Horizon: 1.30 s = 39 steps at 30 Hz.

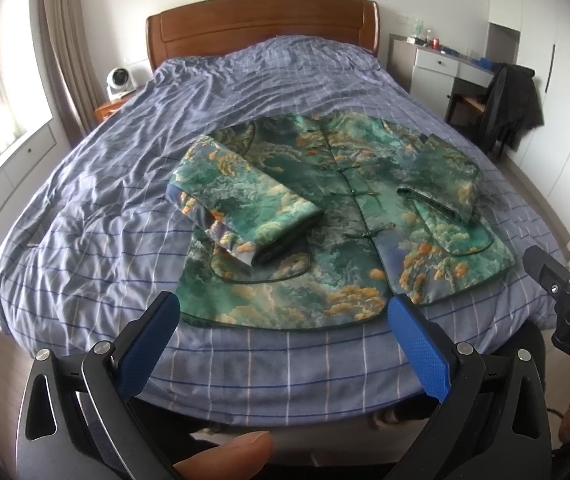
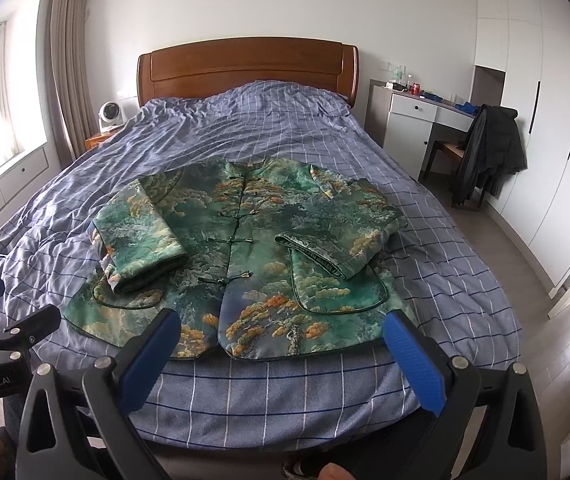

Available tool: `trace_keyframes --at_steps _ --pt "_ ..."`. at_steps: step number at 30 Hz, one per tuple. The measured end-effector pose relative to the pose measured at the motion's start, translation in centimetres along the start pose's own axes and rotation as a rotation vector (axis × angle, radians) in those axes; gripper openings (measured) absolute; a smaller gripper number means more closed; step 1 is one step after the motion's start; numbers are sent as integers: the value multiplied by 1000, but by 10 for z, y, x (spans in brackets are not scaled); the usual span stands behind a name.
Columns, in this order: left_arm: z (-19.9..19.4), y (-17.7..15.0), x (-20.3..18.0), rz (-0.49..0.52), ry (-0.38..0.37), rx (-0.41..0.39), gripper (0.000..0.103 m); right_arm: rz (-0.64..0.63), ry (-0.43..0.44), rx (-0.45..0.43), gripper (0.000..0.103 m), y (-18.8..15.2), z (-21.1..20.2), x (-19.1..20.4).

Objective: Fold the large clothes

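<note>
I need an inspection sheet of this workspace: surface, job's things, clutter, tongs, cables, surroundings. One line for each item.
Surface: bed with blue checked cover, wrinkled.
Job's things: green jacket lies flat, front up and buttoned, both sleeves folded over the body.
Clutter: nothing seen on the bed.
Tongs: left tongs and right tongs are open, above the bed's near edge, holding nothing.
Cables: nothing seen.
Surroundings: wooden headboard, small fan on the nightstand, desk with small items, dark coat on a chair, wardrobe.

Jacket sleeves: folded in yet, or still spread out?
Folded in. Both sleeves lie across the jacket front; its body remains flat, unfolded, on the bed.
</note>
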State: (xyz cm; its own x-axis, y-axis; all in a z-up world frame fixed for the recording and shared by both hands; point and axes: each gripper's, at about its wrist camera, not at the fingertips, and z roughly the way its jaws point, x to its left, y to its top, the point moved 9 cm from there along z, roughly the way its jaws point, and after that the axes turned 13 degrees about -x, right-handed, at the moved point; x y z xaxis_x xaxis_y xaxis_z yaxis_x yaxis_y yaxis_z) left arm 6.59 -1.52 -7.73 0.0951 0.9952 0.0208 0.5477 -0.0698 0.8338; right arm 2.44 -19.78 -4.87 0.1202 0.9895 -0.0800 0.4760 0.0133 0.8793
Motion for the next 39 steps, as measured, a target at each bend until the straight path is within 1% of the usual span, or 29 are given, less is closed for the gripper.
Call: trace_keyframes --at_steps 5,6,8,18,28,39 --pt "-1 -2 -3 7 7 5 103 9 26 -26 103 2 0 4" --pt "0 1 3 6 6 6 103 8 27 -33 103 3 -1 4" --pt "-1 1 4 5 7 7 103 9 22 -48 103 5 -3 4" --pt "-3 1 5 21 9 8 103 -15 -1 -25 103 4 -4 0" --pt "-2 2 3 24 6 7 103 -18 1 -7 103 1 -3 0" --pt "-3 2 3 23 5 8 103 -23 3 -7 103 1 -3 1"
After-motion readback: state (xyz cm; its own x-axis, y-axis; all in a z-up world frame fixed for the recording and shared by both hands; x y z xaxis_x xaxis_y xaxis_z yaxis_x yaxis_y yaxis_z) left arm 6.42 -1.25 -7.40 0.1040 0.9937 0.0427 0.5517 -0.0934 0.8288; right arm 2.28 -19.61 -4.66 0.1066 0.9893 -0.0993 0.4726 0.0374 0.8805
